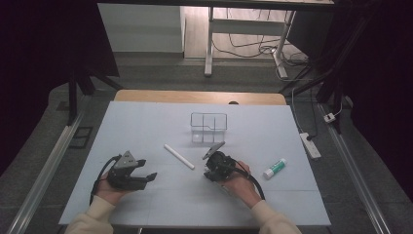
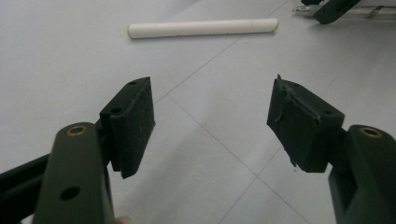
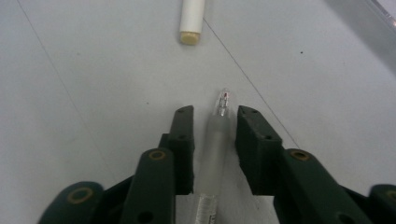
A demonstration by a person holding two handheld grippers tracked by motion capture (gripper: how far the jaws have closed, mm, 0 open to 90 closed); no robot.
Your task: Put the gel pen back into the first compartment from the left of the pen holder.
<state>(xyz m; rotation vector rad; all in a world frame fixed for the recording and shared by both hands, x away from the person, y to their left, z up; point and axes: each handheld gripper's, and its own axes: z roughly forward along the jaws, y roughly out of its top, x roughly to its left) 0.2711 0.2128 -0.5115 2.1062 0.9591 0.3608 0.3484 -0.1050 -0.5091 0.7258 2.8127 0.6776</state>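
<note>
A frosted clear pen point(image 3: 217, 140) lies on the white table sheet, tip pointing away, between the jaws of my right gripper point(image 3: 215, 126). A narrow gap shows on each side of the pen, so the pads do not press on it. In the high view my right gripper point(image 1: 208, 170) sits low at the table's middle right, pointing left. A white stick point(image 1: 178, 156) lies diagonally at the centre; its end point(image 3: 191, 18) is just ahead of the pen. My left gripper point(image 1: 147, 169) rests at the left, its jaws point(image 2: 210, 116) wide open and empty, with the white stick point(image 2: 203, 28) beyond them.
A clear compartmented holder point(image 1: 209, 127) stands upright behind the centre. A glue stick with a green cap point(image 1: 274, 168) lies at the right. The table's wooden far edge point(image 1: 195, 96) runs behind the sheet. Part of the right gripper point(image 2: 331, 9) shows far off in the left gripper view.
</note>
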